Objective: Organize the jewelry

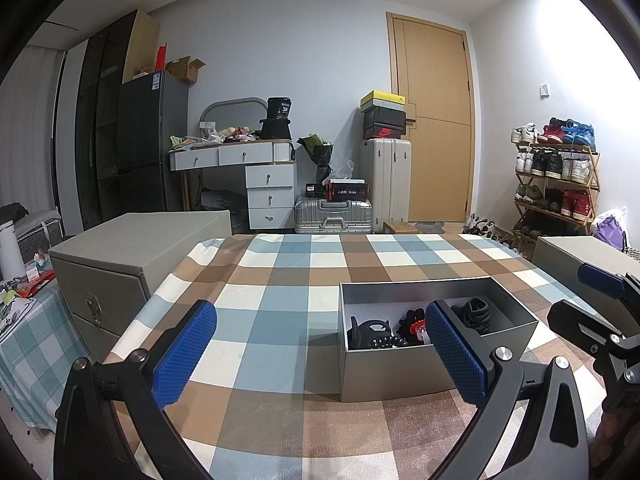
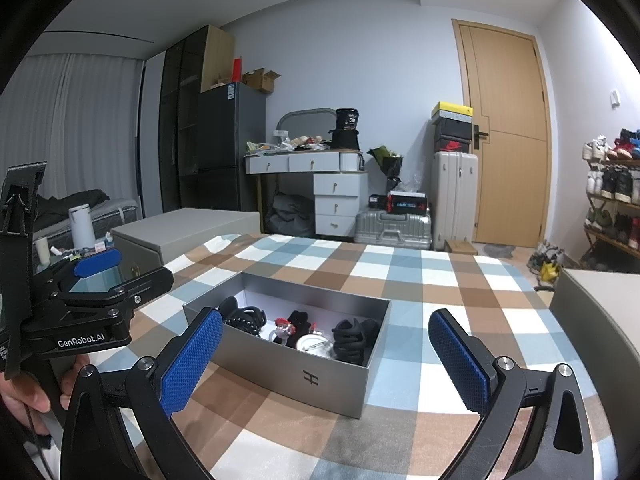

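my left gripper (image 1: 320,354) hangs with its 2 blue pads (image 1: 182,354) spread wide and nothing between them, low over the checked tablecloth (image 1: 280,280). my right gripper (image 2: 326,360) is the same, jaws wide apart and holding nothing, its left pad (image 2: 192,360) just in front of the near left corner of the grey box (image 2: 292,376). in the right wrist view my left gripper shows at the left edge, gripped by my hand (image 2: 24,392), with a "genrobot.ai" label on its body; in the left wrist view my right gripper pokes in at the right edge

the grey box sits open on the tablecloth, between the 2 grippers and just ahead of both. inside it lies the jewelry and hair stuff in a loose jumble: a black coiled hair tie (image 2: 246,318) at the left end, a small red and clear piece (image 2: 284,326) near the middle, a round white disc (image 2: 310,342) beside it, and a black claw clip (image 2: 352,336) at the right end. i cannot tell the smaller pieces apart

further out, a grey storage chest (image 1: 120,264) stands off the table's left side. beyond the table are a white dresser (image 1: 256,176), silver suitcases (image 1: 336,212), a wooden door (image 1: 436,120) and a shoe rack (image 1: 556,176) along the right wall
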Motion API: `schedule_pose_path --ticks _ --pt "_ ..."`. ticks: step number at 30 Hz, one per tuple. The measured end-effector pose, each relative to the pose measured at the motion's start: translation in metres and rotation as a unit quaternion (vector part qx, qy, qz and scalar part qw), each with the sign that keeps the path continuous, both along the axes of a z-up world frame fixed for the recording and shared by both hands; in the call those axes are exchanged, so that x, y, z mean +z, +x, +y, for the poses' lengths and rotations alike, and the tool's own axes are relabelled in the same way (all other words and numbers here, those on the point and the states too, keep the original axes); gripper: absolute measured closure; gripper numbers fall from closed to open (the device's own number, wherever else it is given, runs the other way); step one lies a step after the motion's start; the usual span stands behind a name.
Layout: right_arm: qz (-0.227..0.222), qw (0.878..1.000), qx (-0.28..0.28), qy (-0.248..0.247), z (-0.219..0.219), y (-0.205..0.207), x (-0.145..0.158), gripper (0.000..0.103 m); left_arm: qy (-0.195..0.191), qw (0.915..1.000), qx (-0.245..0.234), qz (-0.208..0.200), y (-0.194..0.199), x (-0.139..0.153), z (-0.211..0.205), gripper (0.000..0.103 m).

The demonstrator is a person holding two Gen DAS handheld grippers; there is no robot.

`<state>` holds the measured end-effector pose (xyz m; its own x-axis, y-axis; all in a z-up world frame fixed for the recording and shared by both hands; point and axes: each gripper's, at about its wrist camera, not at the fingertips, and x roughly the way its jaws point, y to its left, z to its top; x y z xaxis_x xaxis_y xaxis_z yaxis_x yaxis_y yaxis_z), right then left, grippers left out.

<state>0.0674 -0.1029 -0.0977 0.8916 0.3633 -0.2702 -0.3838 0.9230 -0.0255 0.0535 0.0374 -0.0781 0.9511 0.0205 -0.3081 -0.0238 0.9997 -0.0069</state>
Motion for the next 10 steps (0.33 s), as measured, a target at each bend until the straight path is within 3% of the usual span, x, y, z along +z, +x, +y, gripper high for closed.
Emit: schedule_pose_path --ticks 10 --pt "0.000 1.000 0.000 0.000 -0.0002 0.0001 0.0001 0.000 0.000 0.9999 -0.012 0.001 0.0006 0.0002 -0.0044 0.001"
